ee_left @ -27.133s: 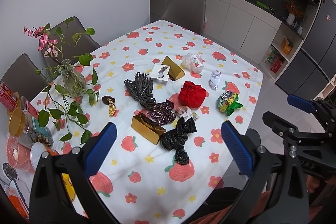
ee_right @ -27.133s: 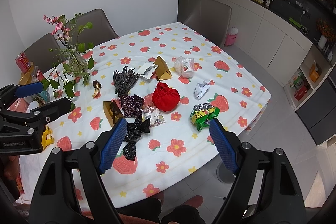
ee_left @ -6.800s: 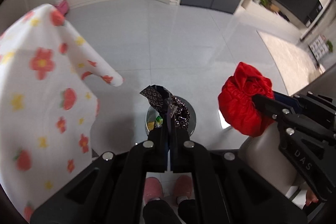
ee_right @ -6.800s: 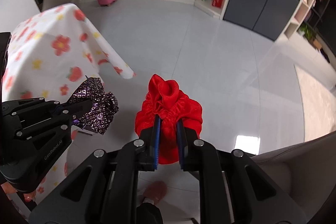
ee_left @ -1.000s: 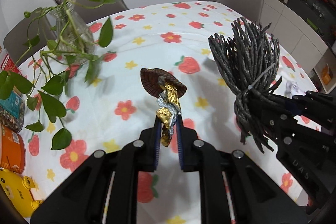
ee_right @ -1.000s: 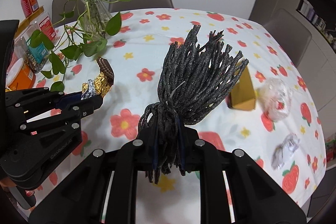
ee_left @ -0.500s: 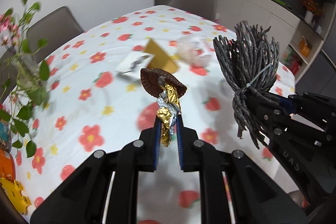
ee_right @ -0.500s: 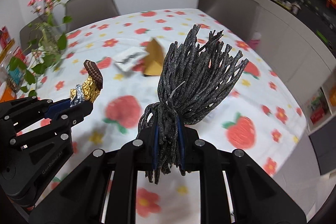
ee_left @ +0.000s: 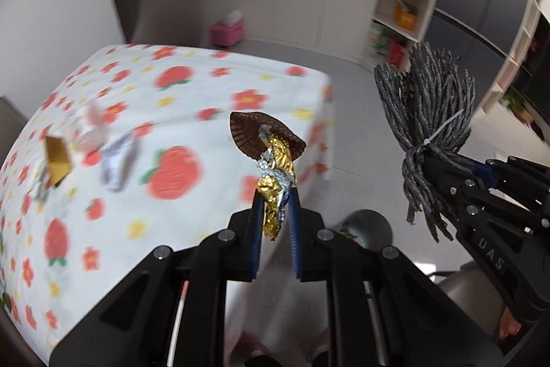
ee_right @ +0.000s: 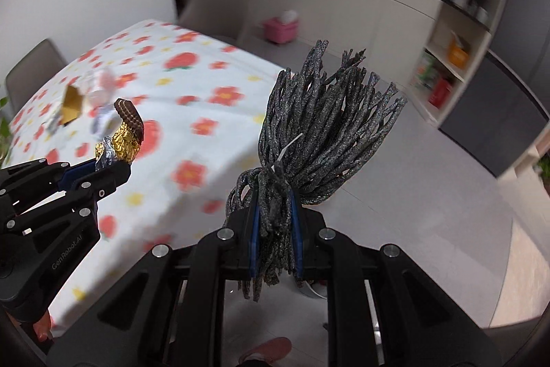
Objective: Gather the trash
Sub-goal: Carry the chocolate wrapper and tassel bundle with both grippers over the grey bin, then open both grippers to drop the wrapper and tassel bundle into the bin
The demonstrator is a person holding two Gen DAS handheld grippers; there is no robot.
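My left gripper (ee_left: pixel 275 205) is clamped on a crumpled gold-foil chocolate wrapper (ee_left: pixel 275 160), whose brown pleated paper cup fans out above the jaws; from the right wrist view the same wrapper (ee_right: pixel 125 135) sticks up from that gripper (ee_right: pixel 113 165) at the left edge. My right gripper (ee_right: pixel 275 212) is closed on the tied neck of a bundle of dark grey glittery cords (ee_right: pixel 319 126), bound with a white zip tie, the loose ends flaring up and away from the jaws; in the left view the bundle (ee_left: pixel 429 116) hangs beside the wrapper, well clear of it. Both pieces of trash are in the air, past the edge of the worktop (ee_left: pixel 206 85) with its strawberry-and-flower cloth. On that cloth, blurred, I can make out a gold paper box (ee_left: pixel 58 157) and a crumpled silvery wrapper (ee_left: pixel 117 160) just beside it. Below the left gripper, on the grey floor (ee_left: pixel 350 98), part of a round metal bin (ee_left: pixel 369 224) shows beyond the corner of the cloth. A pink box (ee_right: pixel 280 28) sits on the floor by the white cabinets.
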